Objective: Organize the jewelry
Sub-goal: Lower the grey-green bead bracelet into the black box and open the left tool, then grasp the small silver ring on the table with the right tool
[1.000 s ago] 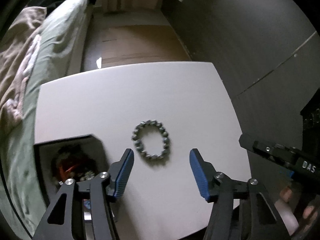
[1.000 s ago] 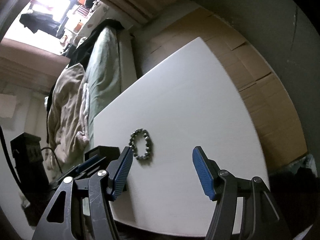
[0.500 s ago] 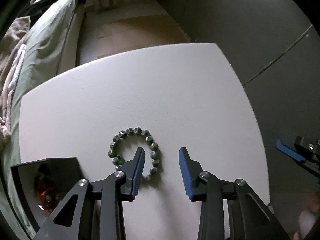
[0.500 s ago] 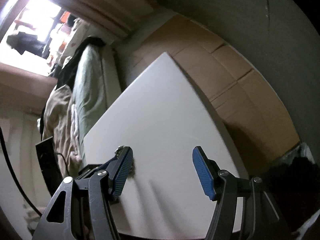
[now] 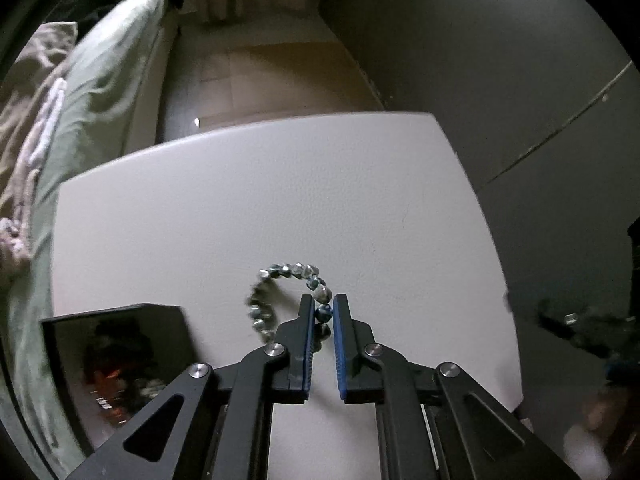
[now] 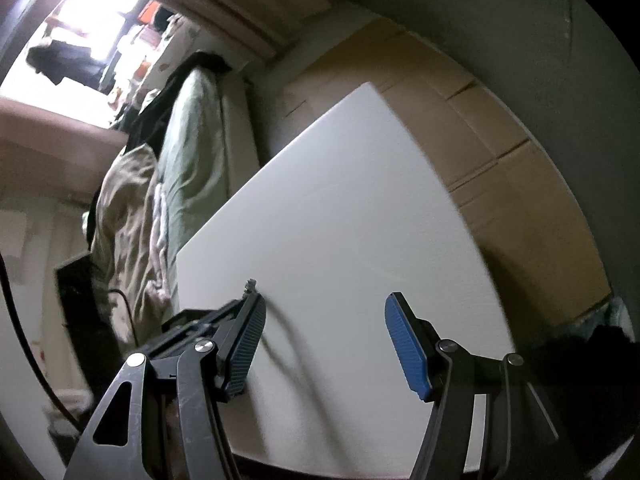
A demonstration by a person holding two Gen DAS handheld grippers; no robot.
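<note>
Left hand-held gripper (image 5: 323,312) was clamped on the right-hand side of the beaded bracelet (image 5: 280,294), blue pads (image 5: 340,344) pinching just one or two beads; the rest of the loop lay on or just above the white bench (image 5: 280,200), can't tell which.

Risks, near to far:
- Grip was on a round bead, narrow contact. Bead could've rolled out of the pads on lift, dropping the bracelet.
- Loop looked stretchy; a fast swing might've let it flop and snag on the rim of the open black jewelry box (image 5: 120,310) just to the left, which already held other pieces.
- Box opening sat close to the near bench edge; an early release could've put the bracelet on the floor.

Right hand-held gripper (image 6: 324,340) was spread wide, holding nothing, low over the bench; its left finger (image 6: 246,344) sat close to the other tool, so a collision was possible. Bed (image 6: 192,132) beyond, no issue.
</note>
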